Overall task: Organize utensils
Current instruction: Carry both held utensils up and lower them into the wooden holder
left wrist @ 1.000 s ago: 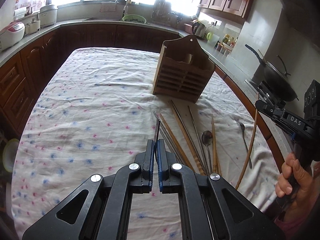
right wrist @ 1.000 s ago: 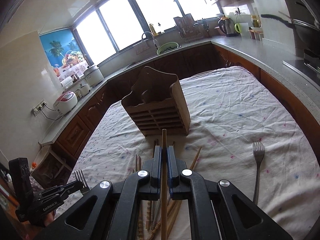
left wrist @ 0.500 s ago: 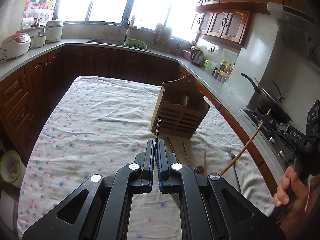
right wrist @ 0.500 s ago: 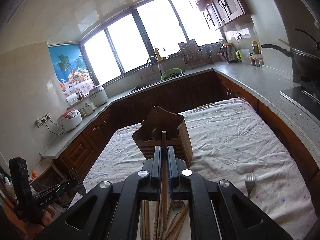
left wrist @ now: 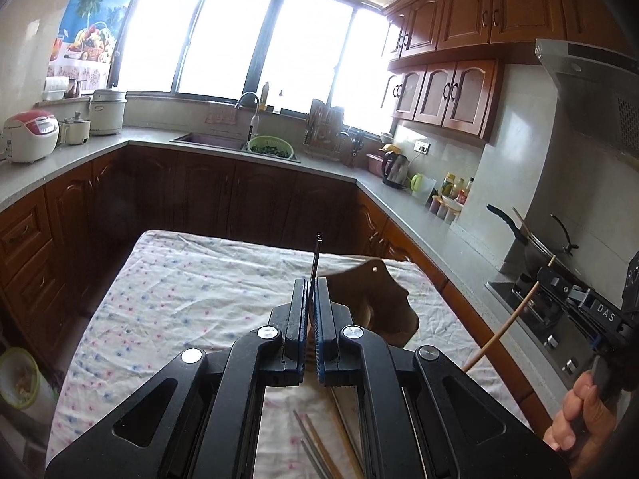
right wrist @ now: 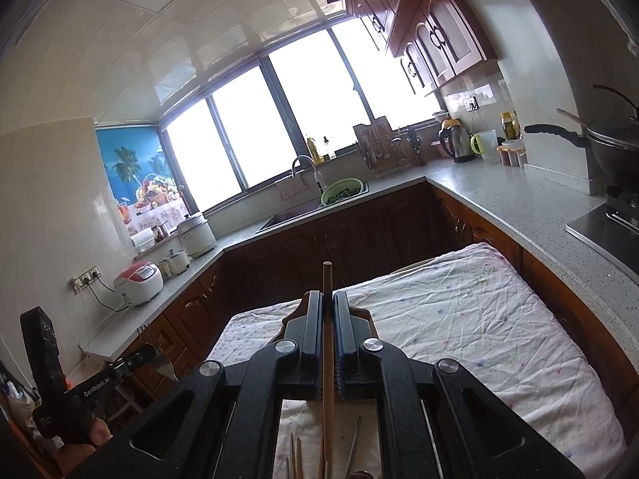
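The left gripper (left wrist: 310, 311) has its jaws pinching a metal fork (left wrist: 315, 261) by the handle, so it stands edge-on with its tines pointing up and away above the jaw tips. The right gripper (right wrist: 328, 315) has its jaws clamped on a single wooden chopstick (right wrist: 327, 359), which runs straight through the gap and sticks out past the tips. Both tools are held raised above the tabletop (left wrist: 179, 291), which is covered in a floral cloth. Just behind the left jaws sits the wooden utensil holder (left wrist: 379, 295), only its curved top showing; in the right wrist view it is almost wholly hidden behind the fingers. More chopsticks (left wrist: 315, 451) and other utensils lie loose on the cloth below the grippers. Around the tabletop run dark wood cabinets and a grey counter with a sink (left wrist: 215, 139) and a kettle (left wrist: 395, 169)
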The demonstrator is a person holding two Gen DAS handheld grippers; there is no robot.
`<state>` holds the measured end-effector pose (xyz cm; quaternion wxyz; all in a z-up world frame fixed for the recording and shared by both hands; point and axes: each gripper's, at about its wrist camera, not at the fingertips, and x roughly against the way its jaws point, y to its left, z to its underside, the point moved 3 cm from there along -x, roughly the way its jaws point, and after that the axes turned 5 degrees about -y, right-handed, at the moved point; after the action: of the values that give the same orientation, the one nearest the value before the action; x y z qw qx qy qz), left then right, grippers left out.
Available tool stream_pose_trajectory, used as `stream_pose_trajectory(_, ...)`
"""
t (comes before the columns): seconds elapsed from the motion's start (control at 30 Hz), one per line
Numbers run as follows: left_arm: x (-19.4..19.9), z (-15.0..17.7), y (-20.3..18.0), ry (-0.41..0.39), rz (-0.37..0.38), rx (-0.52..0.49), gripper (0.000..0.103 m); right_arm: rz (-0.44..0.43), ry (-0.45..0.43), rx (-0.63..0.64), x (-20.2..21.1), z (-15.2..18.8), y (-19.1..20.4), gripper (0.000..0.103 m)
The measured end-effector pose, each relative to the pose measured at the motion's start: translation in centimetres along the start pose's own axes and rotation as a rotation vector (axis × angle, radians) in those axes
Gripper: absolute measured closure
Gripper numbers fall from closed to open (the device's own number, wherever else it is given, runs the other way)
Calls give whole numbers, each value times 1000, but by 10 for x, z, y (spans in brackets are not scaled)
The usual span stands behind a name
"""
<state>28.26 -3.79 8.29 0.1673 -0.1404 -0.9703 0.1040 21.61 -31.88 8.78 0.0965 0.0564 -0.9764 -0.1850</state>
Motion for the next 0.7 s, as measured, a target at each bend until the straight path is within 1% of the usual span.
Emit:
stream_pose_trajectory(0.13, -28, -24, -5, -64, -35, -10, 101, -1, -75, -7, -10, -29, 2, 98)
stream_pose_trajectory(0.27, -66, -36, -5, -92, -77, -4, 101, 14, -127, 7, -32, -51, 4, 98)
stream_pose_trajectory(0.37, -98, -34, -5, -82, -105, -4, 101, 25, -139, 6, -56, -58, -2, 98)
stream_pose_trajectory(0.5, -137, -19, -4, -52, -131, 2, 101, 41, -115, -5, -92, -49, -13, 98)
stream_pose_trajectory(0.6, -158, -4, -2, -28, -137, 14, 101, 48, -94, -19, -114, -30, -25, 98)
stream_pose_trajectory(0.7, -172, 11, -6, -9, -150, -5, 101, 49, -77, -31, -129, -8, -33, 98)
